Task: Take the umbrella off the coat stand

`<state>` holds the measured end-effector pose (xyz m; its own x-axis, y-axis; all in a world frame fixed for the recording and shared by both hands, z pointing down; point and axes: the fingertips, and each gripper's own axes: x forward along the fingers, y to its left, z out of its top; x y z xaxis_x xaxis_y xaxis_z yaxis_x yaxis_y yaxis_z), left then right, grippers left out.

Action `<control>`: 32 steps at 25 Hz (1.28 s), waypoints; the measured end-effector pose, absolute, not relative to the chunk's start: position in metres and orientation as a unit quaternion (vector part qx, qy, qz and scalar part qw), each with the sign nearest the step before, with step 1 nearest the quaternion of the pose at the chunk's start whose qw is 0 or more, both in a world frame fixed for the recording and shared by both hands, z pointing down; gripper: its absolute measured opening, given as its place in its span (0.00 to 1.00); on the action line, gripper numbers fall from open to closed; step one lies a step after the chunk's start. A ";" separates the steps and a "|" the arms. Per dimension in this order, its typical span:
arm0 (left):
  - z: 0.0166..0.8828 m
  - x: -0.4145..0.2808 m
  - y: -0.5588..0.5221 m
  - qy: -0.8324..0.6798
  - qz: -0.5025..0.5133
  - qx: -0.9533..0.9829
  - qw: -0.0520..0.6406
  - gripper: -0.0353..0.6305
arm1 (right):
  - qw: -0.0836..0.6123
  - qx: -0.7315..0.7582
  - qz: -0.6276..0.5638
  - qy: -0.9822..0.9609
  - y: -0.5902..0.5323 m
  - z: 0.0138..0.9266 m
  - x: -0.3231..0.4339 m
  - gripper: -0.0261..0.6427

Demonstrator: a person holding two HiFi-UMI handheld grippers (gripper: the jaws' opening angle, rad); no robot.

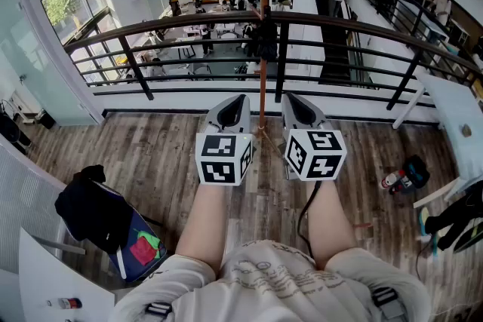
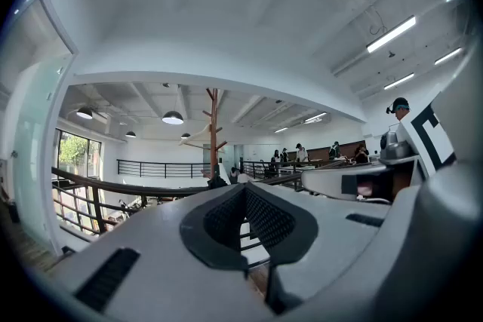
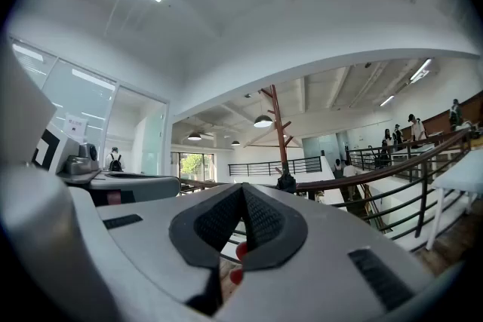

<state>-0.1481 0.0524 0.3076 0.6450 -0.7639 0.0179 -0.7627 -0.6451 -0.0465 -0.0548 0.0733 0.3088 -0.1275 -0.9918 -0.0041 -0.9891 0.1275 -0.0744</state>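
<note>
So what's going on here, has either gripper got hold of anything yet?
Not yet. A person holds the left gripper and the right gripper level and side by side, facing the coat stand by the railing. Both have their jaws together with nothing between them. The dark bundle on the stand, apparently the umbrella, hangs beyond them, untouched.

floor: grey-brown wood planks [image 1: 151, 154] | far centre: thin brown coat-stand pole [image 1: 263, 49] | near left: blue bag [image 1: 139, 245] under black cloth [image 1: 90, 207] | right: small red-and-black object [image 1: 406, 176]
</note>
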 end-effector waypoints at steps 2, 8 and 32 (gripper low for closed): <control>0.307 -0.138 0.053 0.421 -0.019 -0.907 0.020 0.05 | 0.026 -0.662 -0.027 0.749 0.075 0.309 -0.044 0.03; 0.314 -0.105 0.047 0.422 -0.025 -0.906 0.018 0.05 | 0.035 -0.656 -0.030 0.753 0.071 0.312 -0.016 0.03; 0.341 -0.022 -0.057 0.441 -0.022 -0.897 0.004 0.05 | 0.024 -0.638 -0.031 0.769 -0.027 0.336 0.064 0.03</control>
